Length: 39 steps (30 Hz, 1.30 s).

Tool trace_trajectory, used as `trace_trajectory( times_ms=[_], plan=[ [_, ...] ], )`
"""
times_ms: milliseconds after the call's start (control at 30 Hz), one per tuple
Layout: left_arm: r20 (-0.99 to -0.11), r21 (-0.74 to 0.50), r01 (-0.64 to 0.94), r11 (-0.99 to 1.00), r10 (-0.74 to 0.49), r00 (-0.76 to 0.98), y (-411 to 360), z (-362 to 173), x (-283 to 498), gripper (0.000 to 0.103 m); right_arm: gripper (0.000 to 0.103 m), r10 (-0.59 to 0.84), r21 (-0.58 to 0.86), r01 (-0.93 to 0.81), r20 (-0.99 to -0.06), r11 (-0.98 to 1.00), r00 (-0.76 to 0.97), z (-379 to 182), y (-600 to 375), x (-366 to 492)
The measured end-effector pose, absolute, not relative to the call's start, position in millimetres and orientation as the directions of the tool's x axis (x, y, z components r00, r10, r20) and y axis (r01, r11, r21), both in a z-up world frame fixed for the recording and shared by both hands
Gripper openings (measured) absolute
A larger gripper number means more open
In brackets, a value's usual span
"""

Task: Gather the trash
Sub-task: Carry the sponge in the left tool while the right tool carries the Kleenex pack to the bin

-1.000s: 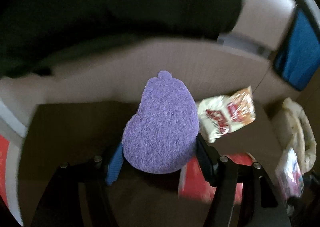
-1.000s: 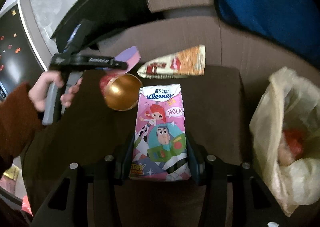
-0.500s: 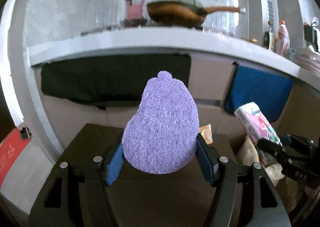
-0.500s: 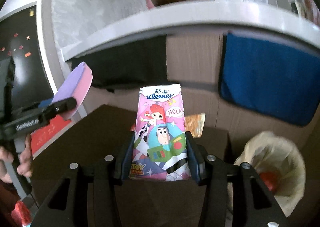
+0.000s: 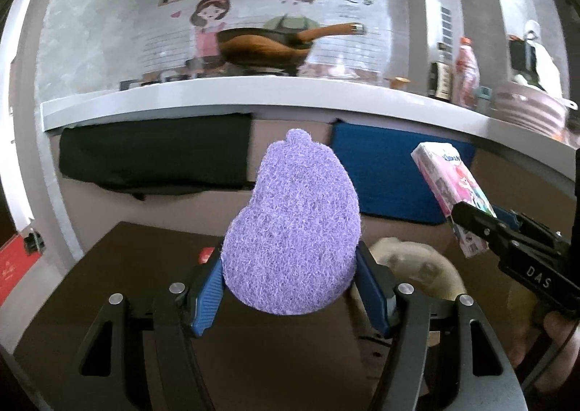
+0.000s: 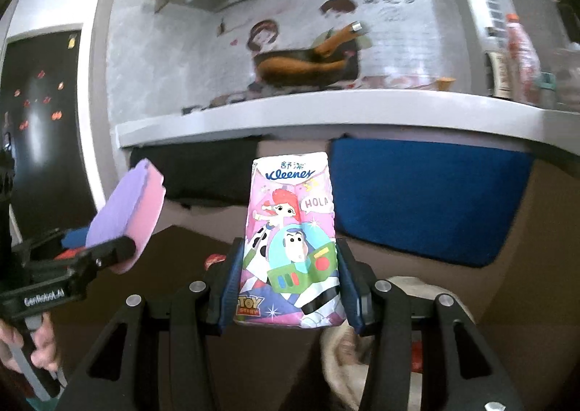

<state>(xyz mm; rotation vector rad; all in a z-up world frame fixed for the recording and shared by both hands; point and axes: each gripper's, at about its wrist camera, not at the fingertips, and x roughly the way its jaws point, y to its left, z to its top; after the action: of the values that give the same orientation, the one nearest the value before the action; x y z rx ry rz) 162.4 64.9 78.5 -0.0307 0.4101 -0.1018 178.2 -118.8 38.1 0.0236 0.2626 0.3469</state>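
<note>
The left gripper point(image 5: 290, 287) clamped a purple pear-shaped sponge point(image 5: 293, 229); the right gripper point(image 6: 290, 284), part open, pinched a pink Kleenex tissue pack point(image 6: 291, 248). Both might miss the cream plastic bag point(image 6: 398, 287) near right if released early.

Left gripper point(image 5: 290, 277) squeezes something at the frame's middle. Right gripper point(image 6: 290, 284) does too, both tipped slightly down.

Sponge point(image 5: 293, 233): we see a purple, fuzzy, pear-shaped pad with a pink underside, upright, clamped at its base.
Tissue pack point(image 6: 291, 248): pink Kleenex with Toy Story print, upright, pinched at its lower sides.
Trash bag point(image 5: 417, 262): pale, open, below both.
</note>
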Motion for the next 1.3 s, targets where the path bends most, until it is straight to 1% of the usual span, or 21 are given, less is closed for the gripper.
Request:
trace_trajectory(
  times_ms=[133, 300, 400, 567, 667, 800, 1000, 1300],
  plan=[
    [-0.39, -0.067, 0.127, 0.99, -0.143, 0.91, 32, 79, 159, 0.066, 0.045, 0.289, 0.058, -0.283, -0.235, 0.957, 0.928, 39, -148, 163],
    [-0.372, -0.074, 0.191, 0.979, -0.205, 0.906, 0, 79, 163, 0.066, 0.045, 0.203, 0.012, -0.205, -0.222, 0.979, 0.954, 44, -178, 150],
    [-0.369, -0.077, 0.234, 0.969, -0.246, 0.896, -18, 78, 172, 0.066, 0.045, 0.18, 0.019, -0.18, -0.218, 0.983, 0.959, 48, -194, 148],
    [-0.378, -0.083, 0.258, 0.963, -0.27, 0.886, -38, 70, 185, 0.066, 0.045, 0.142, 0.011, -0.143, -0.23, 0.99, 0.963, 45, -211, 152],
    [-0.385, -0.096, 0.261, 0.96, -0.278, 0.88, -44, 60, 193, 0.066, 0.045, 0.139, 0.033, -0.135, -0.251, 0.99, 0.958, 38, -218, 160],
    [-0.418, -0.082, 0.268, 0.96, -0.277, 0.865, -50, 44, 207, 0.066, 0.045, 0.132, 0.037, -0.127, -0.281, 0.991, 0.951, 28, -224, 171],
    [-0.457, -0.098, 0.274, 0.957, -0.288, 0.842, -56, 23, 231, 0.066, 0.045, 0.124, 0.055, -0.113, -0.317, 0.992, 0.94, 12, -232, 189],
    [-0.52, -0.124, 0.268, 0.955, -0.292, 0.803, -70, -6, 264, 0.066, 0.045, 0.128, 0.083, -0.103, -0.403, 0.991, 0.906, -21, -238, 221]
  ],
)
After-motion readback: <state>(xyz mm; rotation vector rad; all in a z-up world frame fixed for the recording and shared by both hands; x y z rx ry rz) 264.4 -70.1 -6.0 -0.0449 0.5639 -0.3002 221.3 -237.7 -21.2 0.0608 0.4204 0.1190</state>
